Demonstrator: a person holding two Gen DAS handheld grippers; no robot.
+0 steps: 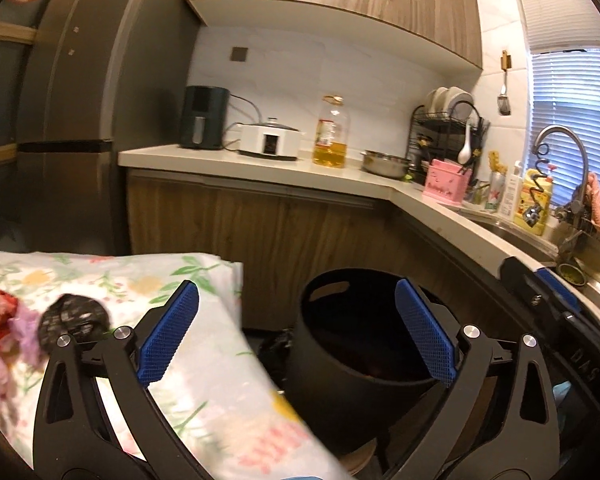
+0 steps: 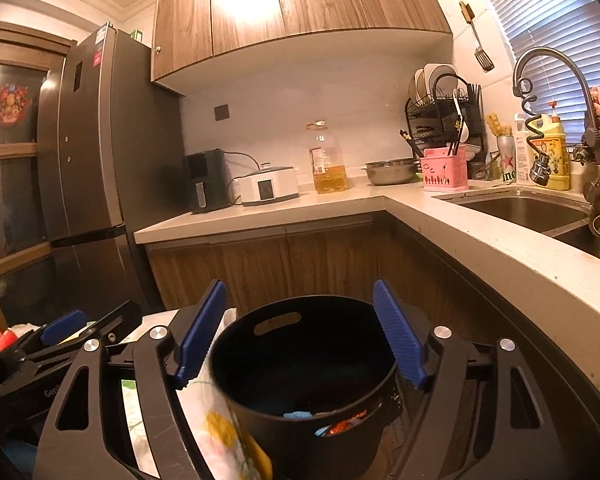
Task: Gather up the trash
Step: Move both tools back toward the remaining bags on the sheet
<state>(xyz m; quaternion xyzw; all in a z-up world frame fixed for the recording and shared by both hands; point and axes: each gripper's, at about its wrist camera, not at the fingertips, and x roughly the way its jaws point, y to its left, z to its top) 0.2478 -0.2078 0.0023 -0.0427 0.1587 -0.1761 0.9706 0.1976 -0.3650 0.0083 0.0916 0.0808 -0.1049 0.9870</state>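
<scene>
A black trash bin (image 1: 360,344) stands on the floor beside a table with a floral cloth (image 1: 204,364). My left gripper (image 1: 296,332) is open and empty, above the table's edge and the bin. On the cloth at the far left lie a crumpled black wrapper (image 1: 74,318) and red and purple scraps (image 1: 0,320). In the right wrist view the bin (image 2: 304,384) holds blue and red scraps (image 2: 328,420). My right gripper (image 2: 300,332) is open and empty, straddling the bin's mouth. The left gripper (image 2: 60,336) shows at the left there.
An L-shaped counter (image 2: 420,208) carries an air fryer (image 1: 202,118), a white cooker (image 1: 270,140), an oil bottle (image 1: 332,132), a steel bowl (image 1: 384,162), a dish rack (image 1: 448,132) and a pink caddy (image 1: 446,182). A sink (image 2: 528,208) is right, a fridge (image 2: 100,140) left.
</scene>
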